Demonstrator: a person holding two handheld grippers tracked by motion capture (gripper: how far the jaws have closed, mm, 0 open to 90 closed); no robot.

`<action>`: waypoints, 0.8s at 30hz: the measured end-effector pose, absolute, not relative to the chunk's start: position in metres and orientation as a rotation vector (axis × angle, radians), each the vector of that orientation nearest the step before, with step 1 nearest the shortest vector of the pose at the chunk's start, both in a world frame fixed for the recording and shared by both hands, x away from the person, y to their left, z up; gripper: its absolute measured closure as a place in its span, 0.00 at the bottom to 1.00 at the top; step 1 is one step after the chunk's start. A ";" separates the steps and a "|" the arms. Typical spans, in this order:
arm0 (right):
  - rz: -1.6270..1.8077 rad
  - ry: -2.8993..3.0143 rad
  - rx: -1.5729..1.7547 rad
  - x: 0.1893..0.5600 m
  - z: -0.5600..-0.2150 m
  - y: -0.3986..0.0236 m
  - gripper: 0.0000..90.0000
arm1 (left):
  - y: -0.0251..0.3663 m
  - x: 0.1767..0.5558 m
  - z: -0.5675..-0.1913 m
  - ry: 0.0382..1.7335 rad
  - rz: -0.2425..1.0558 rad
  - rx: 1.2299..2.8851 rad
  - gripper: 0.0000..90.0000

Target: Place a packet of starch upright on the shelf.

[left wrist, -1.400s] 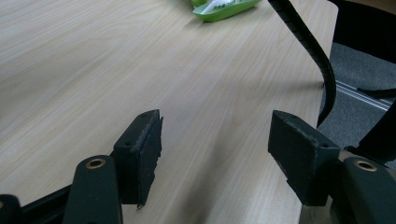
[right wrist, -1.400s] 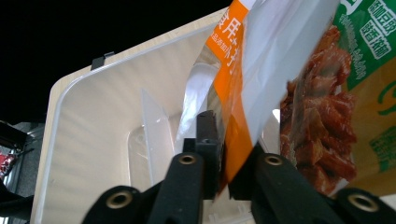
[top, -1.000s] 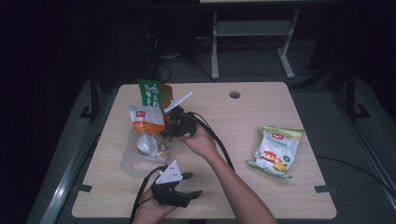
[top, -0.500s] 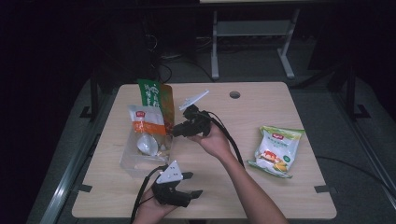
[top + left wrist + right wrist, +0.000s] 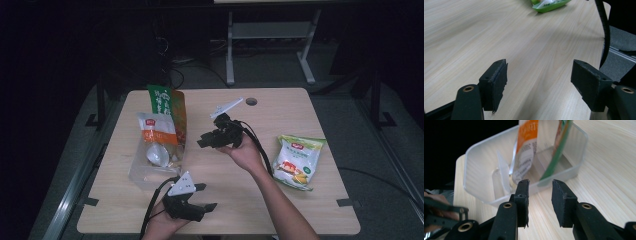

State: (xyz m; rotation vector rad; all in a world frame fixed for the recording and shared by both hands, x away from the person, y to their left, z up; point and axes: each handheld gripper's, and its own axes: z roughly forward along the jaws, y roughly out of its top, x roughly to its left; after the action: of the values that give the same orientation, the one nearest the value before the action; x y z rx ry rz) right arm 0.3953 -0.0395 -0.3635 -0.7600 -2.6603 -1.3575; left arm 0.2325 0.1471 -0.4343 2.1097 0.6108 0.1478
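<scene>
My right gripper (image 5: 205, 141), empty, has just been spreading its jaws beside the clear plastic tub (image 5: 480, 167) holding an orange-and-white snack packet (image 5: 525, 147) and a green packet (image 5: 167, 102); their print is unreadable. My left gripper (image 5: 207, 196) gapes empty over the wooden table (image 5: 300, 210).

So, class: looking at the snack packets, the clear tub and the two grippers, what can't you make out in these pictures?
- Clear tub, right gripper view: the orange packet and green packet standing in it are cut off by the top edge.
- High view: print on the orange packet and the yellow snack bag is too small to read.
- Yellow snack bag, left gripper view: mostly cut off by the top edge.
- Left gripper, high view: the hand holding it is cut off by the bottom edge.
</scene>
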 end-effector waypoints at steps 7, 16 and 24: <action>-1.348 -2.661 -0.814 0.392 -0.367 -0.061 0.69 | 0.147 0.233 -0.434 0.613 0.147 2.105 0.31; -1.327 -2.661 -0.852 0.389 -0.366 -0.074 0.66 | 0.146 0.233 -0.433 0.613 0.157 2.104 0.30; -1.319 -2.667 -0.882 0.384 -0.367 -0.087 0.63 | 0.146 0.233 -0.433 0.617 0.158 2.104 0.29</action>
State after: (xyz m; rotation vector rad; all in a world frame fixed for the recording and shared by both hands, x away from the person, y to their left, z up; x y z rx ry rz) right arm 0.3840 -0.0874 -0.3668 -0.8818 -2.6670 -1.3194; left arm 0.2327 0.1464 -0.4334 2.1041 0.6171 0.1582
